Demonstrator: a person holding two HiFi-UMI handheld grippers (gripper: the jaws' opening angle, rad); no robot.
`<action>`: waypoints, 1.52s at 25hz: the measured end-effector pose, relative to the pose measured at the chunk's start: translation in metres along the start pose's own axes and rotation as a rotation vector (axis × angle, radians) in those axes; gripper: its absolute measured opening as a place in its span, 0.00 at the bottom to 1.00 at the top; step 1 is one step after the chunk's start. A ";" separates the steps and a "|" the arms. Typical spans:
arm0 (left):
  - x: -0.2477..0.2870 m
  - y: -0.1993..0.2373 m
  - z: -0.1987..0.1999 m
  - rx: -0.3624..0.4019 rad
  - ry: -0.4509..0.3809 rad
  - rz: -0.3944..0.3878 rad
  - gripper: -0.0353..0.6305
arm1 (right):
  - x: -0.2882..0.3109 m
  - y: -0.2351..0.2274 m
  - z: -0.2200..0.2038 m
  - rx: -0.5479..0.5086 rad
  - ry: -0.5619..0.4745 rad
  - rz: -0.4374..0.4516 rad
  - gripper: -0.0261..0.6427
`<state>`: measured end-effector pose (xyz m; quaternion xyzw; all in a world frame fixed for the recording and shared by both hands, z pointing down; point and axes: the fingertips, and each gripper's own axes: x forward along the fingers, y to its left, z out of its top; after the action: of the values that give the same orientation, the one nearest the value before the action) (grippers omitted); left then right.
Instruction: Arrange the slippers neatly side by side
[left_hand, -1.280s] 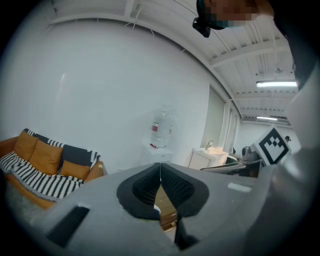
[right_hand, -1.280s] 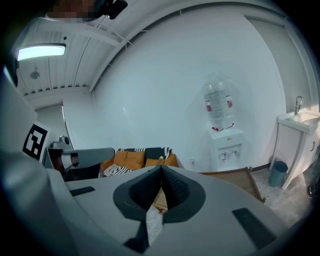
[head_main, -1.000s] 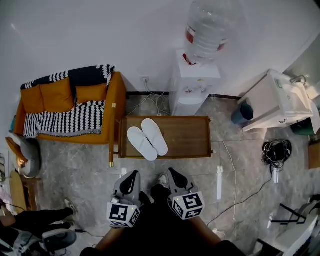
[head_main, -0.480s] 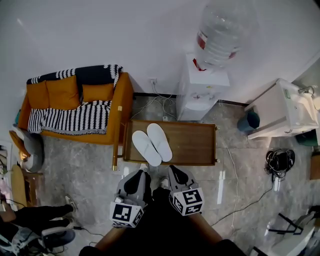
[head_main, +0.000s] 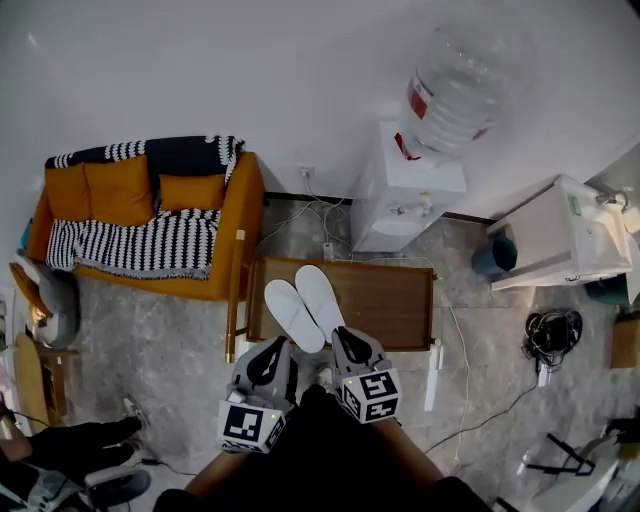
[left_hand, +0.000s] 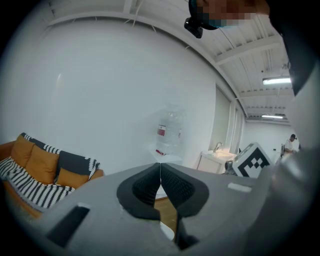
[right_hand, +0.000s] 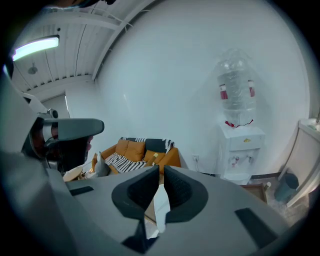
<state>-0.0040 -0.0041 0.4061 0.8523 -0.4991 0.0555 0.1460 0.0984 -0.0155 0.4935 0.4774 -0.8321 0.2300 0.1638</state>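
Two white slippers, one (head_main: 293, 315) left of the other (head_main: 320, 298), lie side by side, toes away from me, on the left half of a low wooden table (head_main: 385, 305). My left gripper (head_main: 277, 346) hovers at the table's near edge just below the left slipper, shut and empty; in the left gripper view its pads (left_hand: 160, 167) meet at the tip. To its right, my right gripper (head_main: 343, 336) is shut with nothing held. In the right gripper view a strip of white slipper (right_hand: 161, 202) shows beyond its tips (right_hand: 161, 170).
An orange sofa (head_main: 150, 215) with a striped blanket stands left of the table. A water dispenser (head_main: 405, 195) is behind it, a white cabinet (head_main: 560, 235) and blue bin (head_main: 497, 255) to the right. Cables (head_main: 545, 335) lie on the floor. A person's legs (head_main: 70, 445) show at lower left.
Both grippers have moved forward to the table's near edge, close to the slippers. The slippers have not shifted on the table.
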 end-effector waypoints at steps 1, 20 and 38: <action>0.004 0.006 0.000 -0.008 0.003 0.004 0.08 | 0.008 -0.002 -0.001 -0.003 0.013 -0.002 0.06; 0.046 0.062 -0.006 -0.068 0.066 0.022 0.08 | 0.129 -0.049 -0.091 -0.043 0.359 -0.031 0.07; 0.042 0.085 -0.023 -0.104 0.101 0.038 0.08 | 0.194 -0.076 -0.189 -0.123 0.619 -0.070 0.19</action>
<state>-0.0555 -0.0714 0.4549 0.8301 -0.5093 0.0753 0.2142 0.0791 -0.0865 0.7646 0.4021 -0.7381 0.3077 0.4458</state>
